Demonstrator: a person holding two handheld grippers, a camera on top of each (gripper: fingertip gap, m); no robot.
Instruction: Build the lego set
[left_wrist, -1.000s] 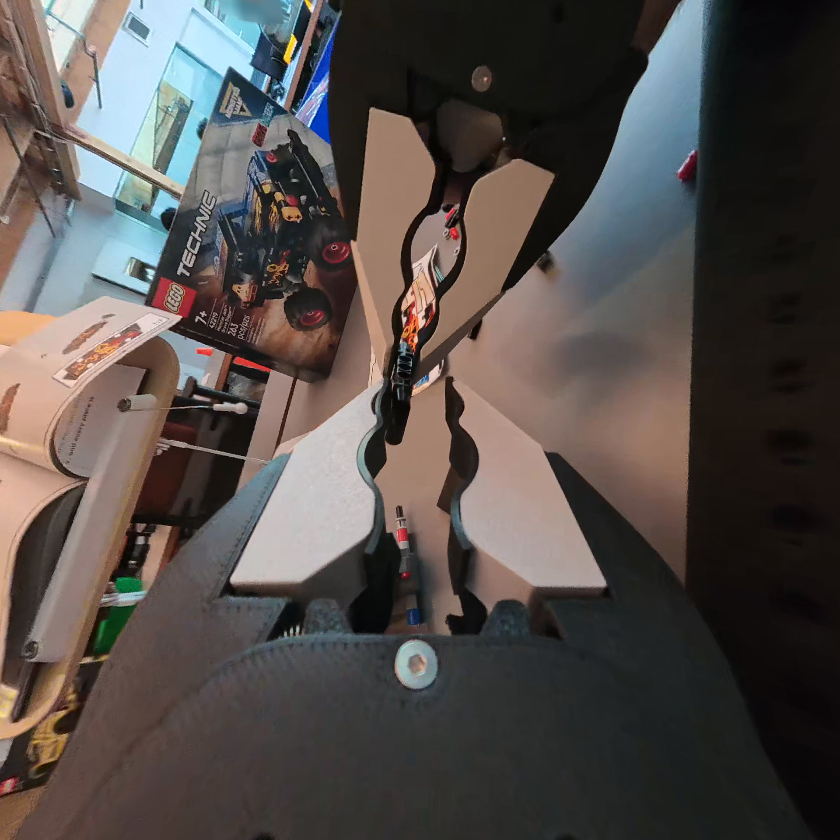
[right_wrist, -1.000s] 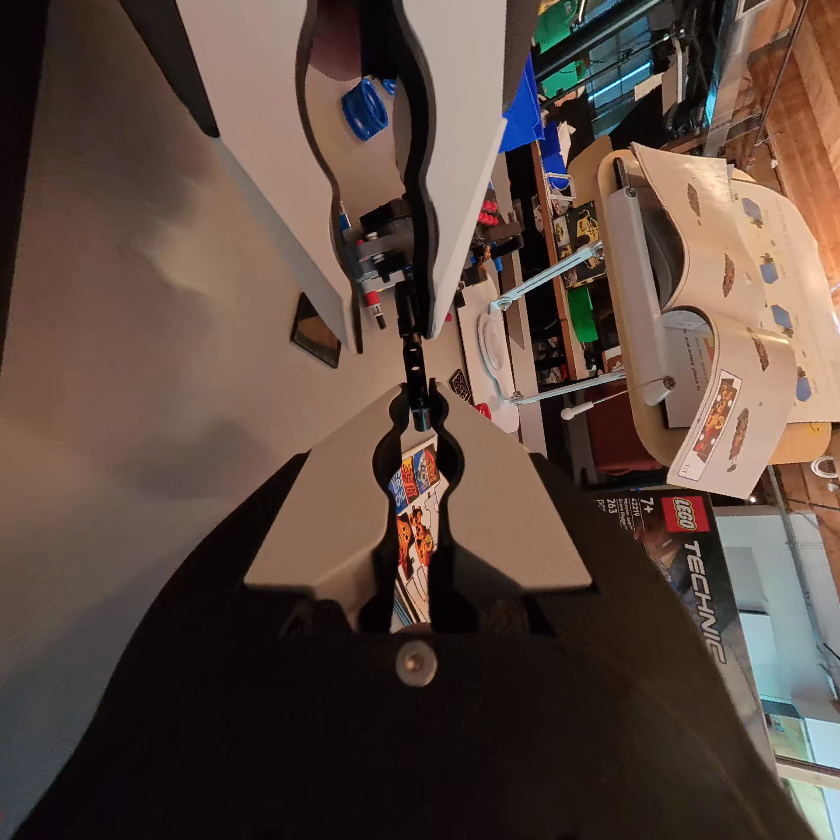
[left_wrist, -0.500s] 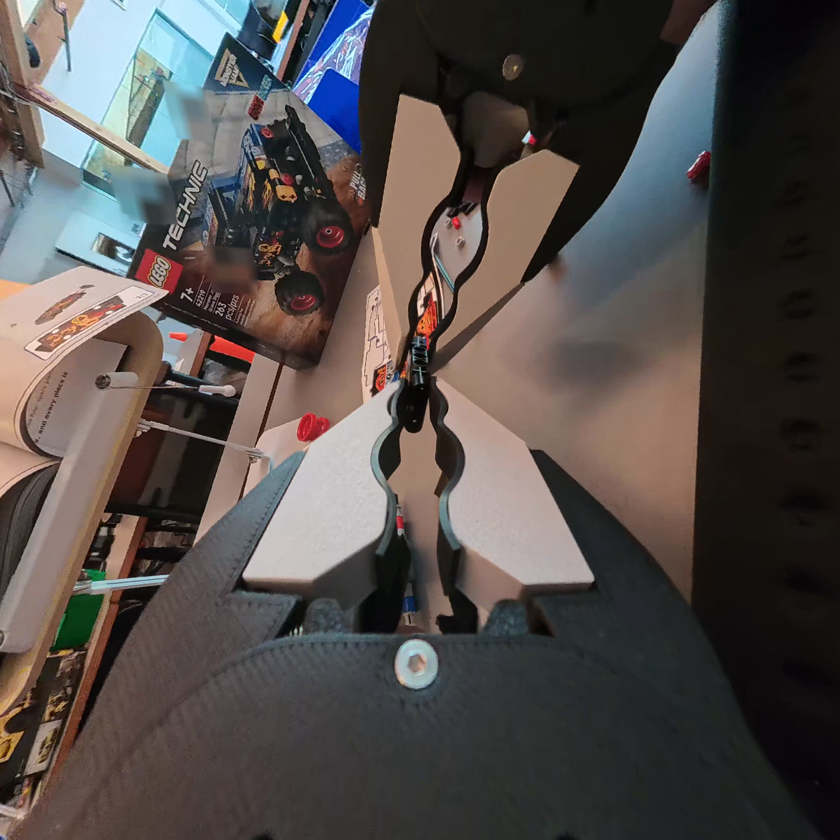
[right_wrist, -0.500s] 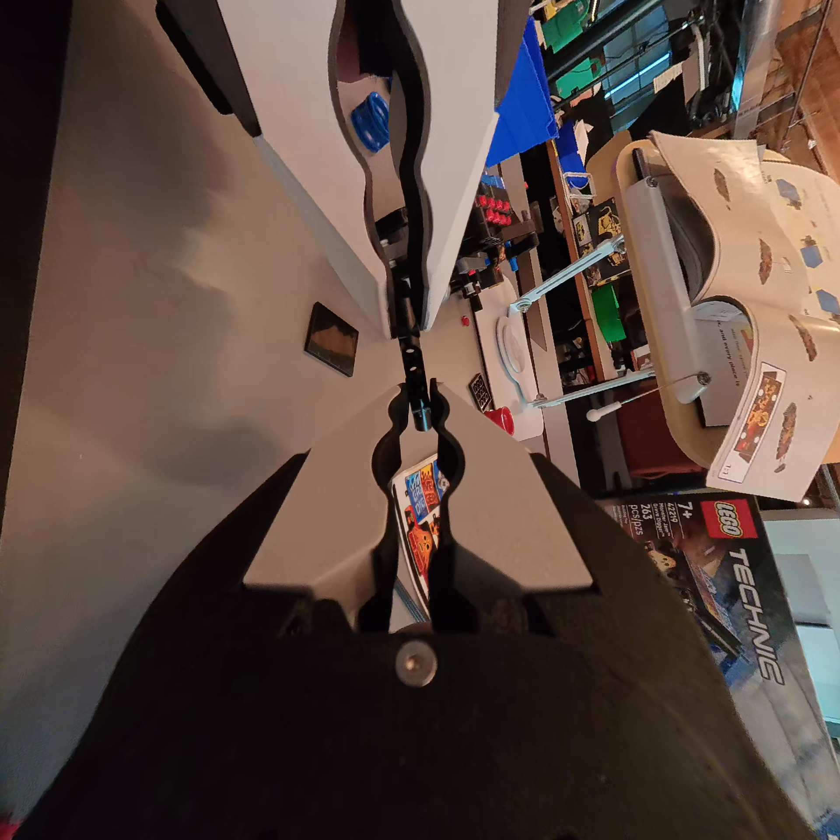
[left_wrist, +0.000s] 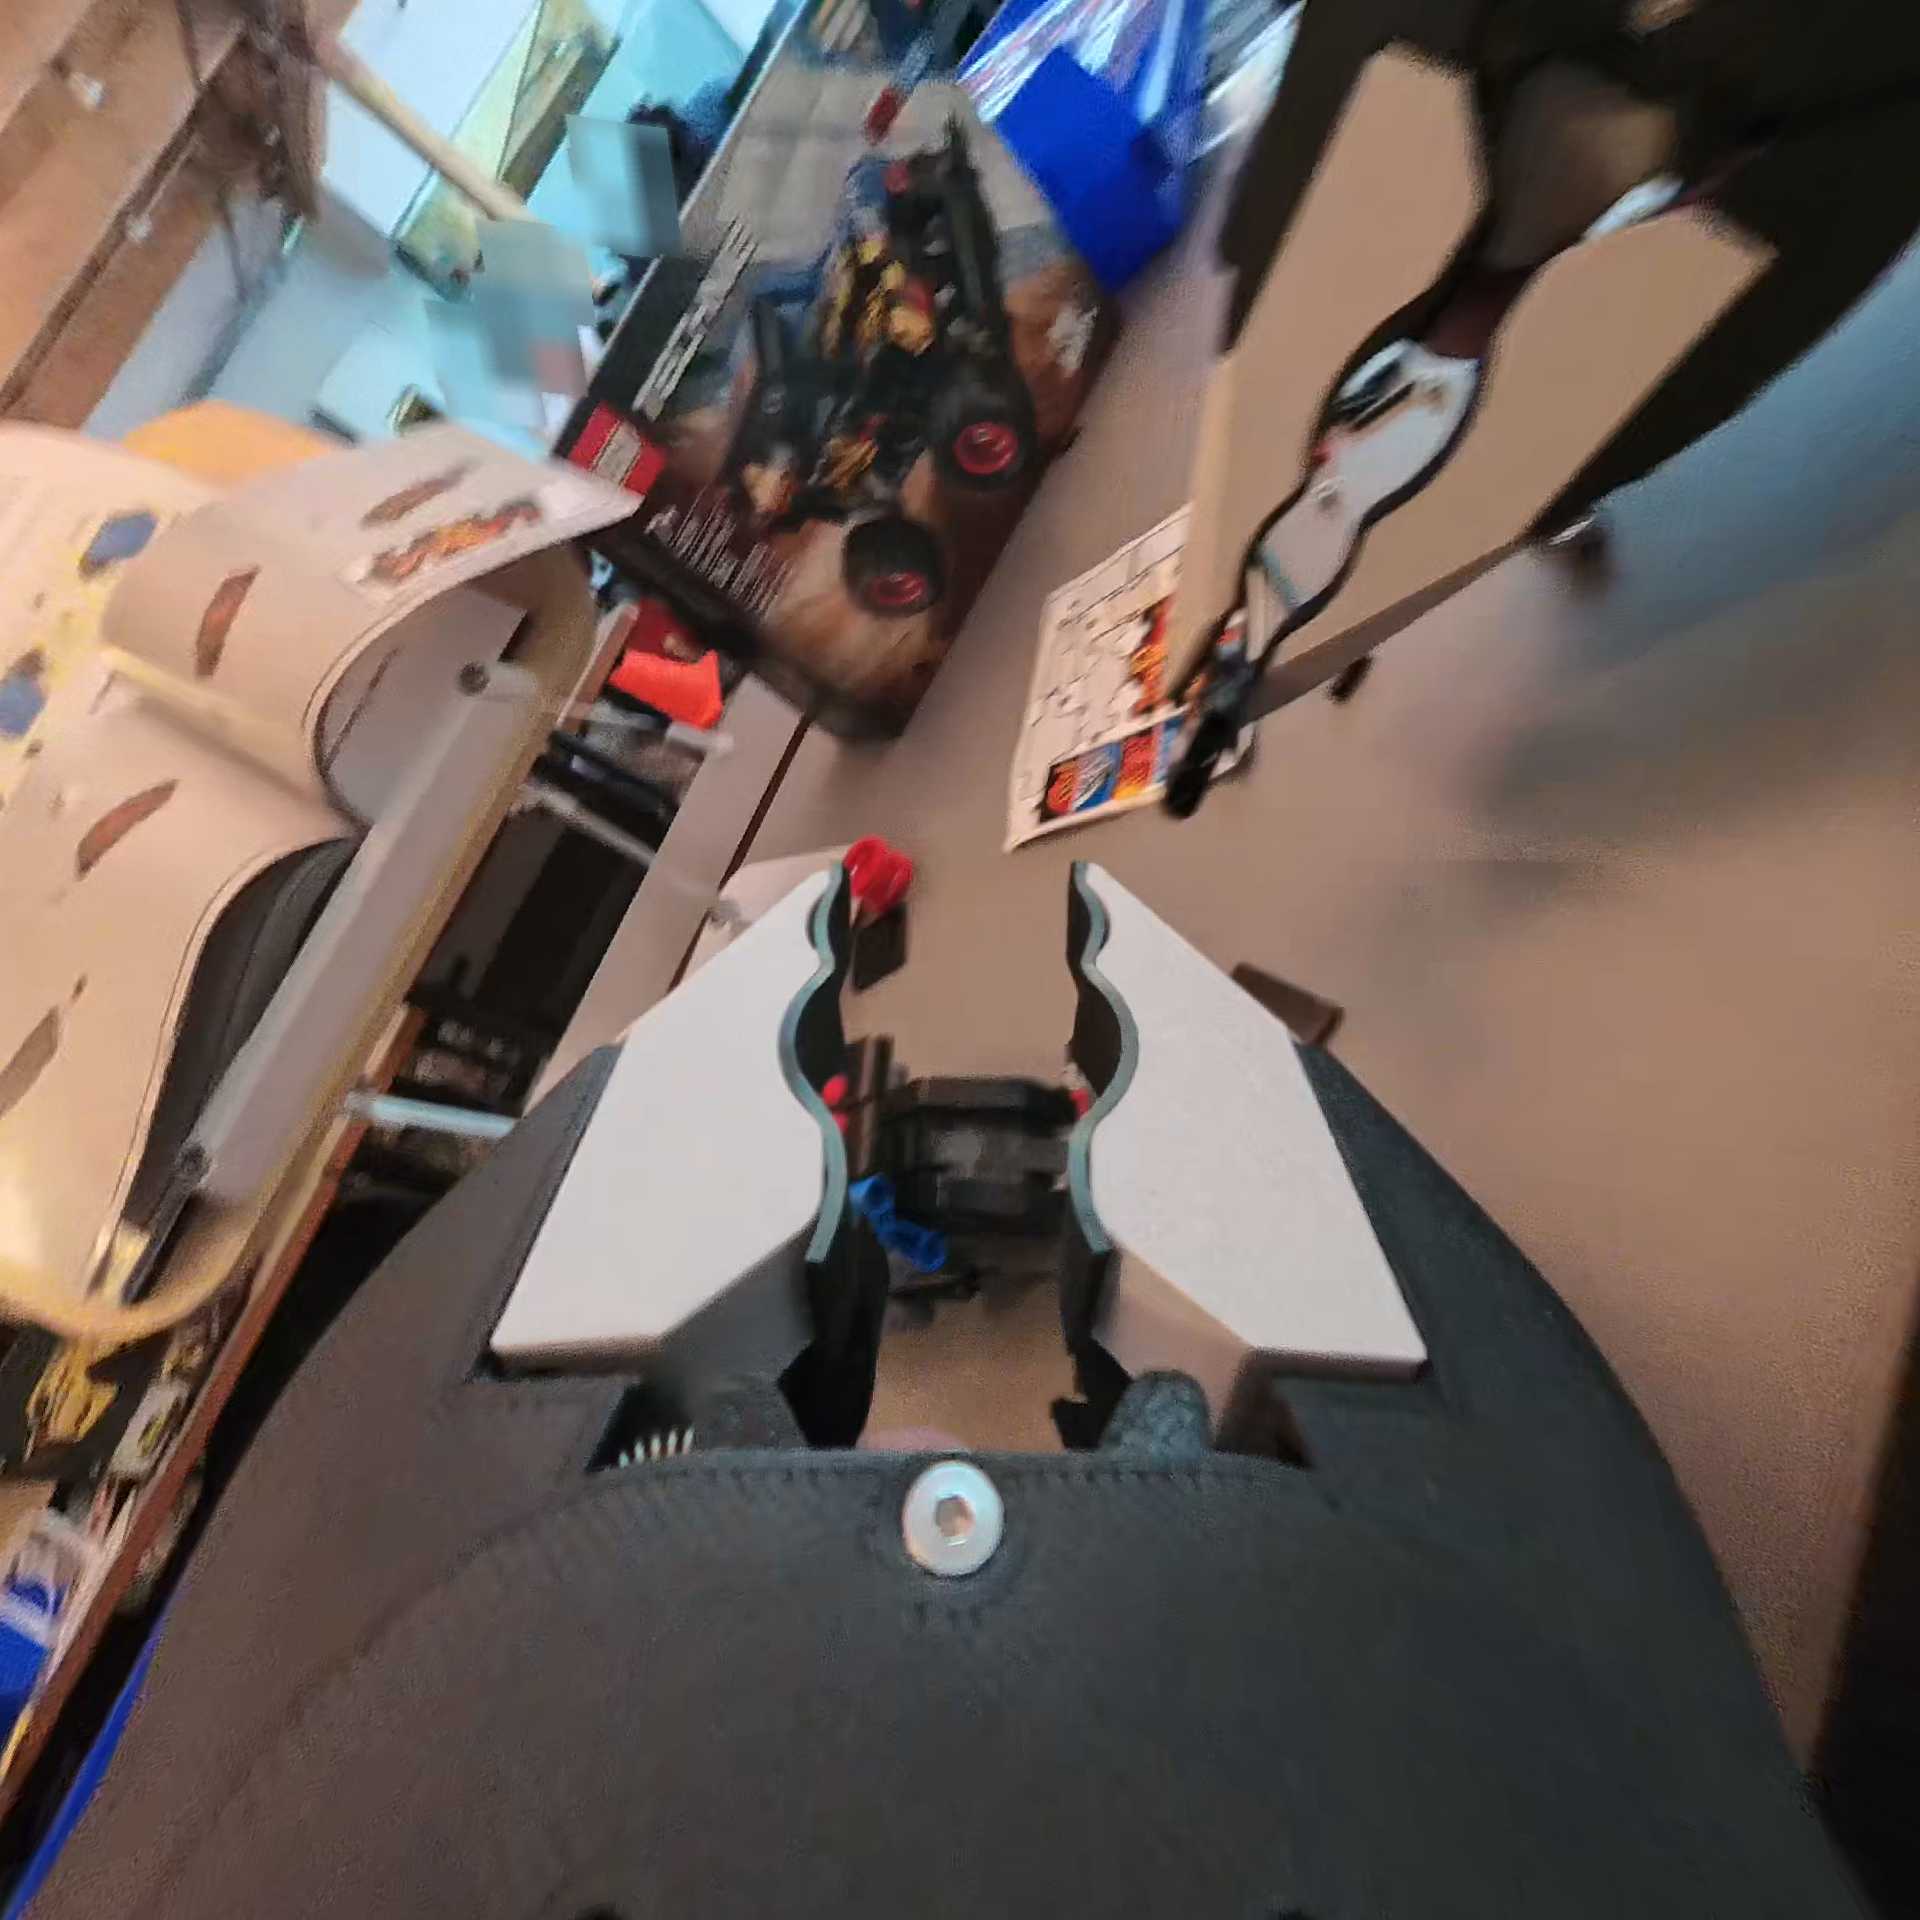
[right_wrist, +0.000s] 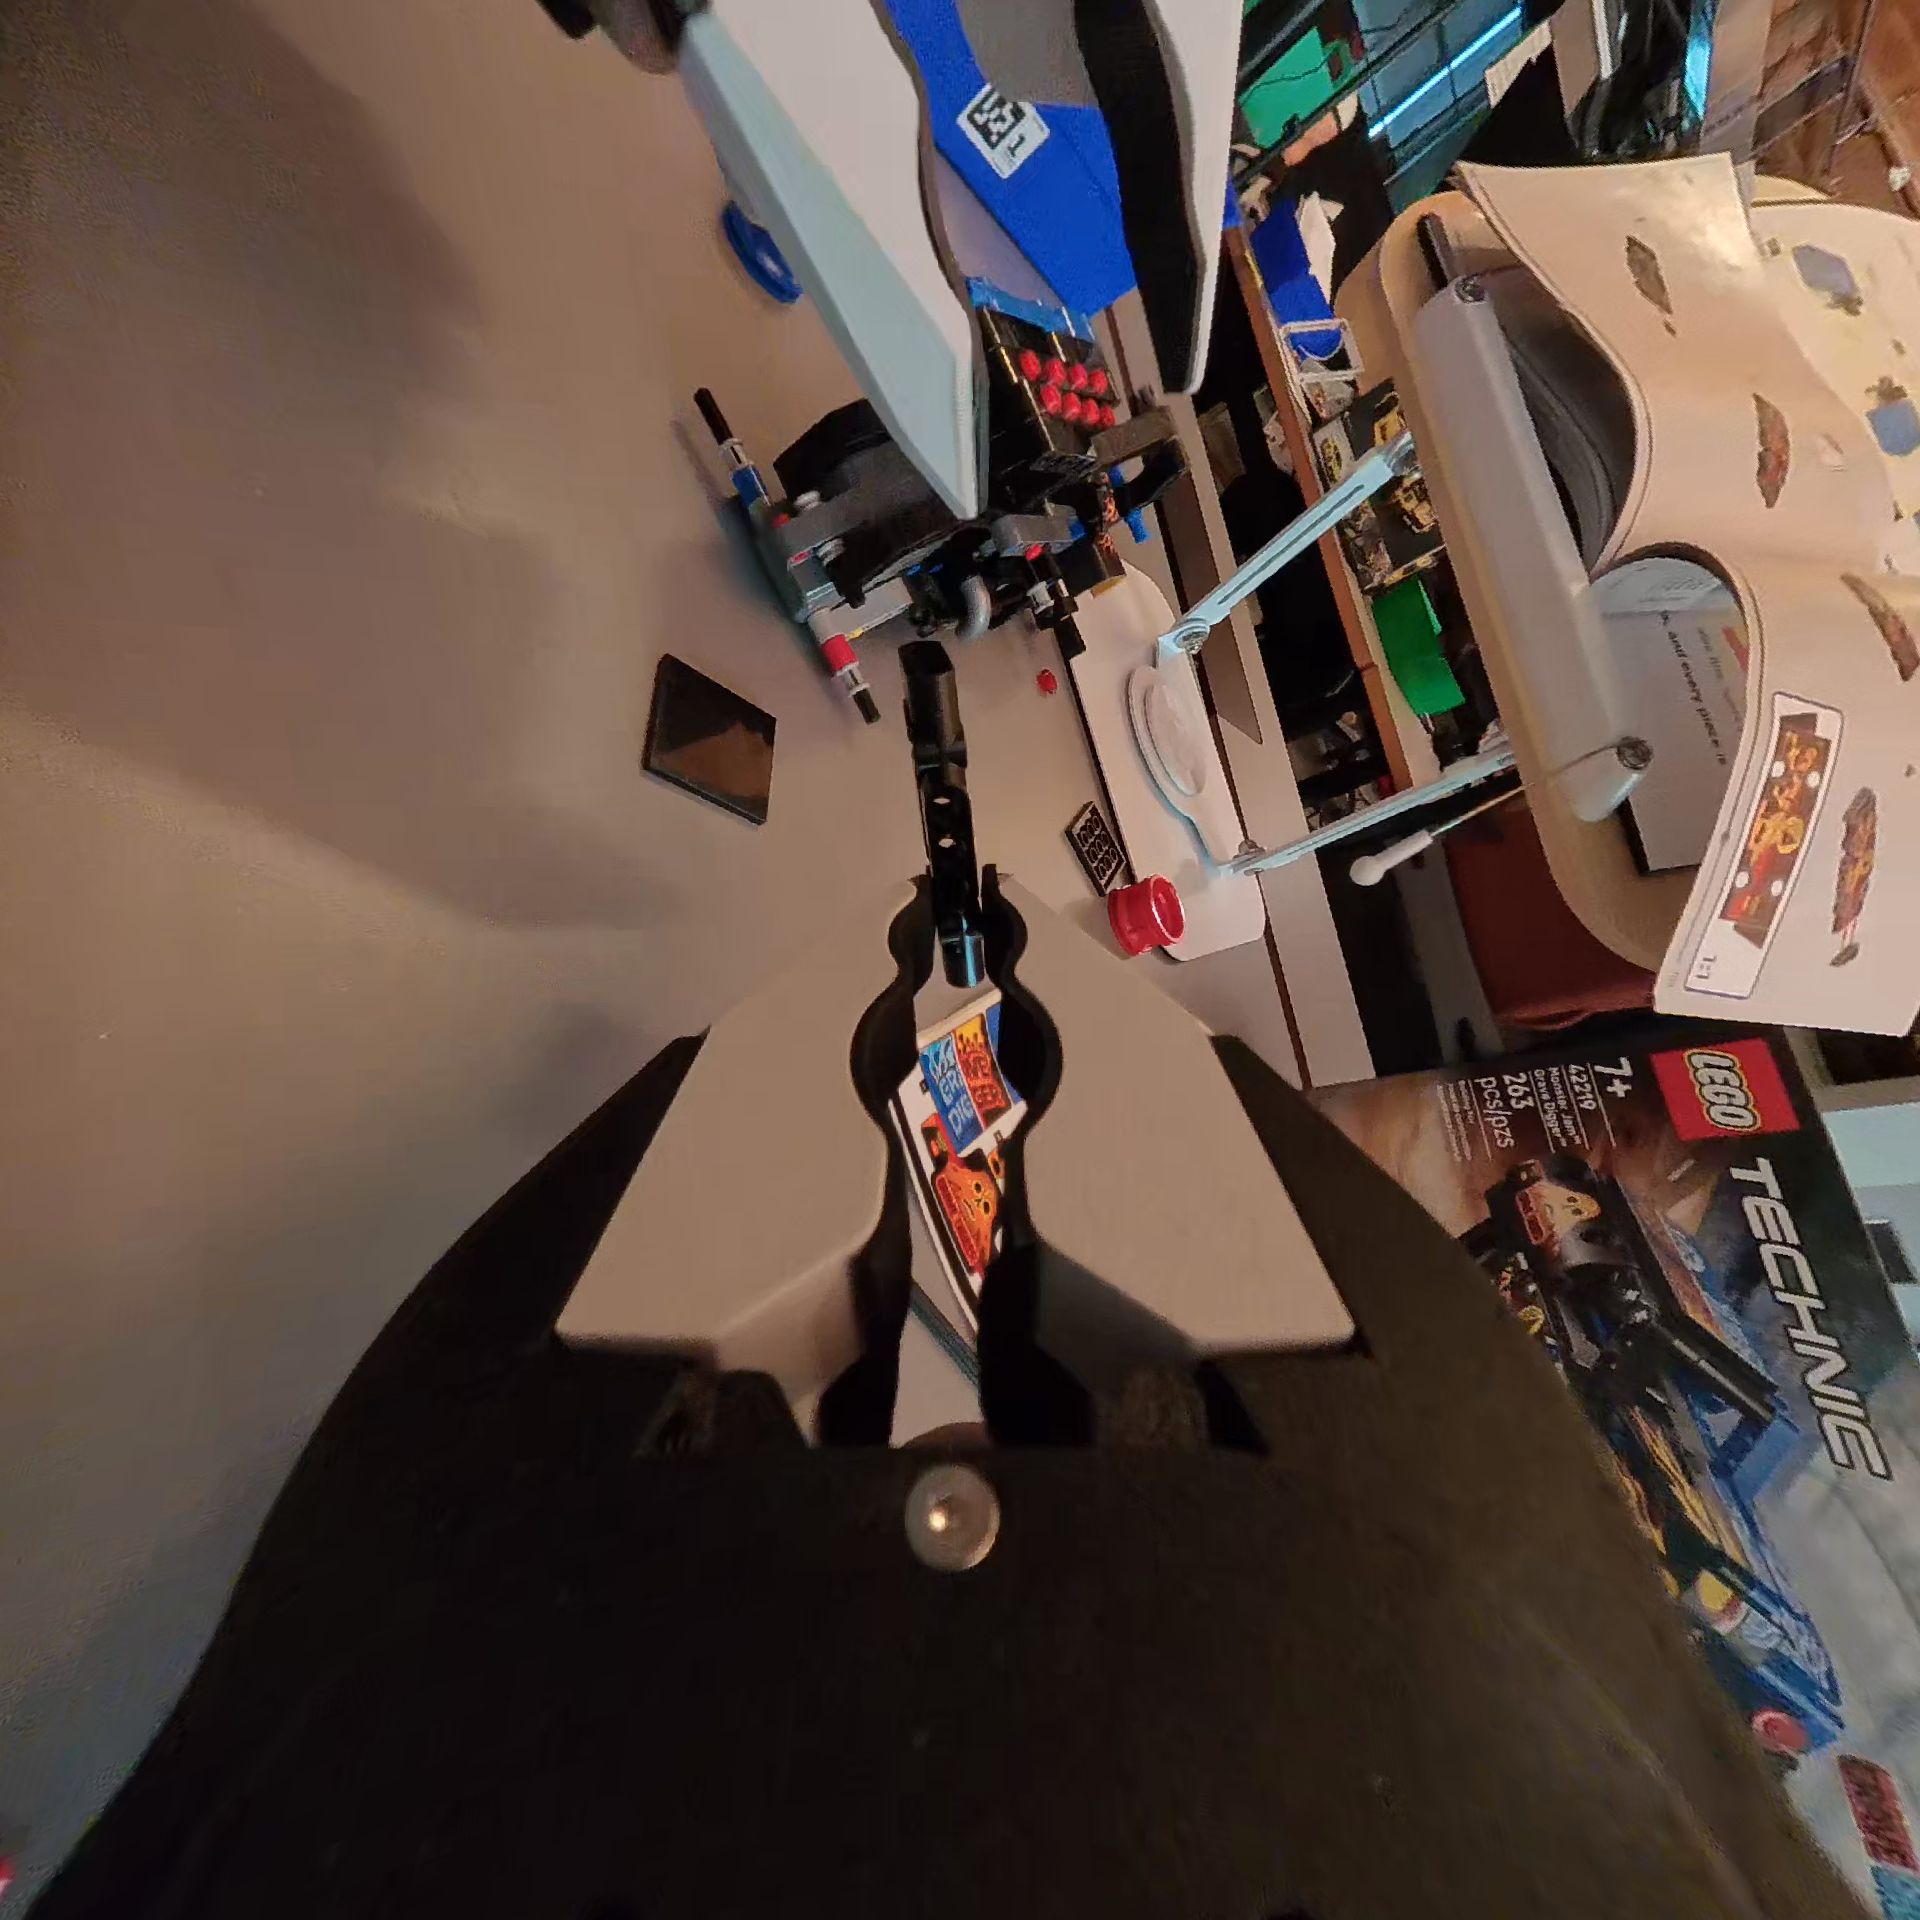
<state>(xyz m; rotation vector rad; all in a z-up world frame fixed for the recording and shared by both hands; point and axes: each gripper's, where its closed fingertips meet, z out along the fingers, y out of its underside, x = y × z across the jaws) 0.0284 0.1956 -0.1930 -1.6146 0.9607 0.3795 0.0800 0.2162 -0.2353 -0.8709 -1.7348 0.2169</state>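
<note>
- Here, two handheld grippers are working above a pale grey table, seen through a camera on each one.
- The right gripper is pinching a slim black Lego beam between its fingertips; its jaws are standing narrow, closed on the beam's near end, and the beam is sticking forward past them.
- The beam's far end is pointing toward a partly built Lego chassis, dark grey and black with red and blue pins, which is sitting on the table just beyond it.
- The left gripper is hovering with its jaws wide apart and nothing between them; the chassis is showing through the gap, lower down on the table.
- In the left wrist view, which is blurred, the right gripper is appearing at upper right with the black beam hanging from its tips.
- A sticker sheet with orange and blue designs is lying on the table under the right gripper.
- A small red round piece is resting near a white stand base.
- A flat black tile is lying apart from the chassis.
- The Lego set box is lying at the table edge, and an open instruction booklet is curling over a stand beside it.
</note>
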